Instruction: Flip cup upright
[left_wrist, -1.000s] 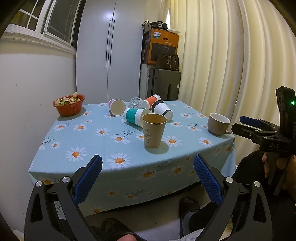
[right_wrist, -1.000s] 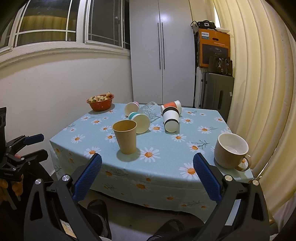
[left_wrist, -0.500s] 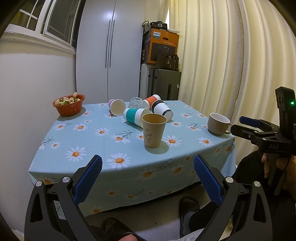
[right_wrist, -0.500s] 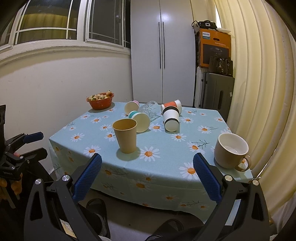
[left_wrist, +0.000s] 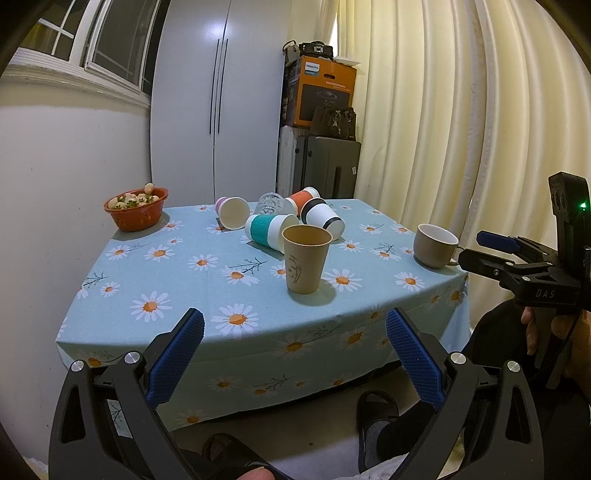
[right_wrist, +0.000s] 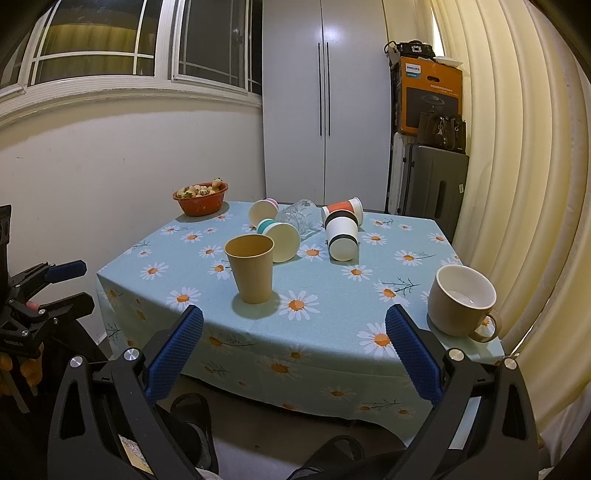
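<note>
A brown paper cup stands upright near the table's front. A beige mug stands upright at the right edge. Behind lie several cups on their sides: a teal-sleeved cup, a black-banded white cup, an orange cup, a pink cup and a clear glass. My left gripper is open and empty, before the table's front edge. My right gripper is open and empty, also short of the table.
The table has a blue daisy cloth. An orange bowl of fruit sits at the back left corner. A wardrobe, a suitcase and curtains stand behind and to the right. My feet in sandals are below the table edge.
Both grippers have stayed open and nearly still; the views shift only slightly. Nothing on the table has moved.
</note>
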